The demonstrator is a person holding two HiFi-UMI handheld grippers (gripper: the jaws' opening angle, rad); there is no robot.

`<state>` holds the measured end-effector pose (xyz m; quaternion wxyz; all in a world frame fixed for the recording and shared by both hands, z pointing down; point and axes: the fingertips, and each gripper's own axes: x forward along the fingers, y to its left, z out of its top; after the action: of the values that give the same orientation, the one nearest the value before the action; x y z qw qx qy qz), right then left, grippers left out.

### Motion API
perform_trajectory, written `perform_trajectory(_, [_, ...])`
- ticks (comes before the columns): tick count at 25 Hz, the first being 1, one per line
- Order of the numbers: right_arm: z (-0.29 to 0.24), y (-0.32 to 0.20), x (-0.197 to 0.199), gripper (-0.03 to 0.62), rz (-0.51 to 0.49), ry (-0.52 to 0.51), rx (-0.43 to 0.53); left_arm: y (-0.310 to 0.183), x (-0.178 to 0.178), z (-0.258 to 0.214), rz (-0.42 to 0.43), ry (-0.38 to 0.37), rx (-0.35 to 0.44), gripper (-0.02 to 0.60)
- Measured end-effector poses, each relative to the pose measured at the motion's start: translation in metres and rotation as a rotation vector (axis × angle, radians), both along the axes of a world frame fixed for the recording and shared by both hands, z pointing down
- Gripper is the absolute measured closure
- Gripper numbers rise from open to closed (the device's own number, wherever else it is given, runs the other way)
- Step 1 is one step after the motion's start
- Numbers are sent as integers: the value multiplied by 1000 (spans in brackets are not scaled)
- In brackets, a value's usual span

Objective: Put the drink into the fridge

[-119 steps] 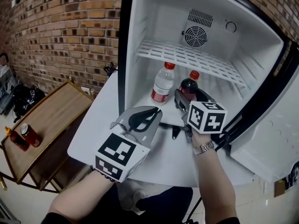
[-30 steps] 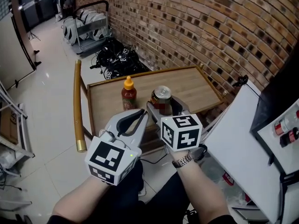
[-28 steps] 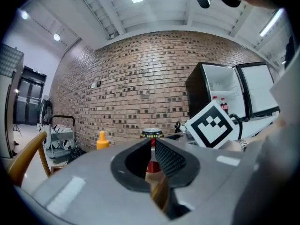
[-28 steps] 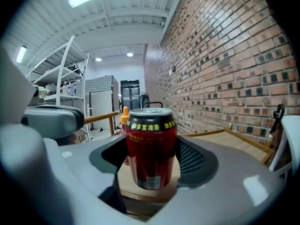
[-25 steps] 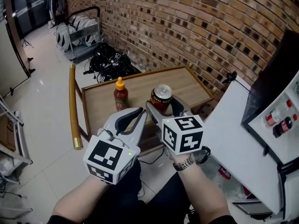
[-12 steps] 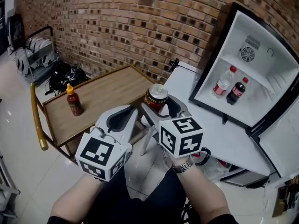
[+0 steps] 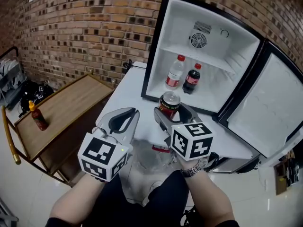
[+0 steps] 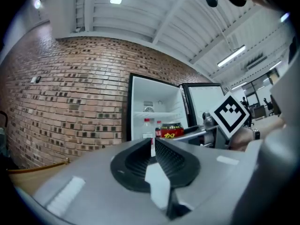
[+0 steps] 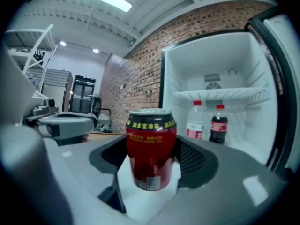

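Note:
My right gripper point(image 7: 173, 111) is shut on a red drink can point(image 7: 168, 104) with a black and yellow band, held upright in front of the open fridge point(image 7: 208, 56). The right gripper view shows the can point(image 9: 151, 147) squeezed between the pads, with the fridge's lower compartment beyond it. Inside stand a clear bottle with a red cap point(image 7: 174, 73) and a dark cola bottle point(image 7: 191, 79), side by side under the white wire shelf point(image 7: 196, 54). My left gripper point(image 7: 127, 118) hovers left of the can, shut and empty; its view shows the jaws point(image 8: 153, 146) pressed together.
The fridge stands on a white tabletop point(image 7: 128, 98); its door point(image 7: 273, 108) swings open to the right. A wooden cart point(image 7: 57, 109) at the left carries a red sauce bottle point(image 7: 37, 117). A brick wall point(image 7: 85, 22) runs behind. Black gear point(image 7: 26, 92) lies on the floor far left.
The view has swung right from the cart to face the fridge. My right gripper kept the can, lifted off the cart, and carried it closer to the fridge opening. The left gripper stayed shut alongside.

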<state>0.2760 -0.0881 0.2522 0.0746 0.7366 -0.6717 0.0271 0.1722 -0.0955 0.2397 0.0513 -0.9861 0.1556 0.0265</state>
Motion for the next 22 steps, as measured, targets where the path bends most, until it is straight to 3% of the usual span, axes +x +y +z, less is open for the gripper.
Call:
perform_trajectory(8, [-5,40,117,275,172,-31,4,26,91,-10,134,-29,12,565])
perform_trajectory(14, [-6,44,199,275,290,-52,15,29,137,-3,206,-76,7,565])
perform_trajectory(22, [0,27,254,275,355,-81,18,21,173,-2,228,-90,4,565])
